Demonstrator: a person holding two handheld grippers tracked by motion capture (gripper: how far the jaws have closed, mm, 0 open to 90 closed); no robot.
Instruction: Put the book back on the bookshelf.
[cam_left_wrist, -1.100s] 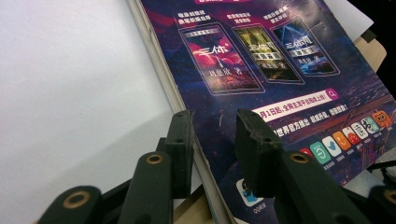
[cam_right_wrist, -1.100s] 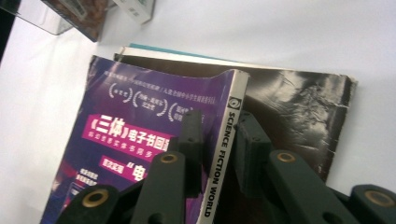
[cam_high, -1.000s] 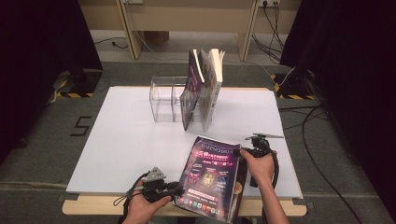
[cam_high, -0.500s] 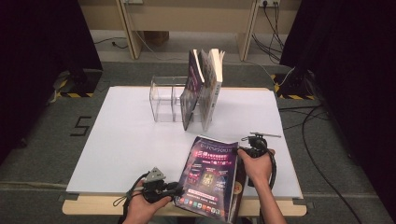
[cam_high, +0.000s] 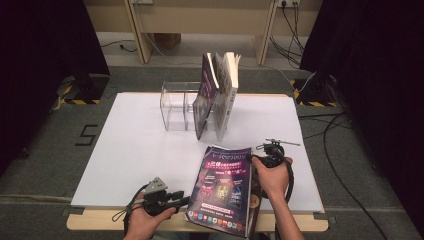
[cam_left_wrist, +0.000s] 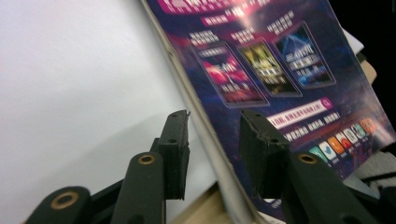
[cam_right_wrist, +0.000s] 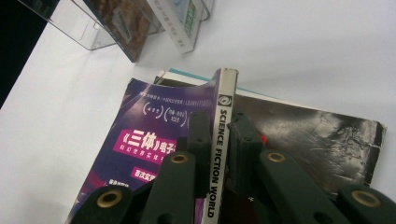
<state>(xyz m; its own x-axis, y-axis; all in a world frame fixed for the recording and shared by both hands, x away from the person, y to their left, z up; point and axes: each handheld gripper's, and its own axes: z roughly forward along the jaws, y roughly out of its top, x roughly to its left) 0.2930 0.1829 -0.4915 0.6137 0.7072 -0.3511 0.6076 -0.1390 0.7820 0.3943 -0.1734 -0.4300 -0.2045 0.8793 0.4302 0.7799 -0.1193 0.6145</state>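
two tongs are on one magazine here. right tongs (cam_right_wrist: 218, 135) are clamped across the spine of the purple magazine (cam_high: 224, 187), the strip that reads "science fiction world", with a jaw pressed on each side. those jaws have just been closing and the spine sits right between them. in the high view that edge is tipped up off the white desk (cam_high: 135, 150) while the far edge stays low, so the magazine leans like a ramp near the front edge of the desk.

left tongs (cam_left_wrist: 212, 140) straddle the opposite long edge, jaws standing clear of the paper with a gap on both sides. they've just been opening, the edge is between them but the pads aren't pressing it.

under the purple one there's a second magazine (cam_right_wrist: 308, 135) with a dark silvery cover lying flat, so i'd guess the job is peeling the top one off to stand it up.

farther back, a clear acrylic rack (cam_high: 177, 105) holds two upright books (cam_high: 217, 95) leaning together at its right end.

tips for this step: keep the bite square on the spine, glossy covers slide. lift slowly so the lower magazine doesn't drag along, and let the left tongs just steady the loose edge so pages don't fan open.
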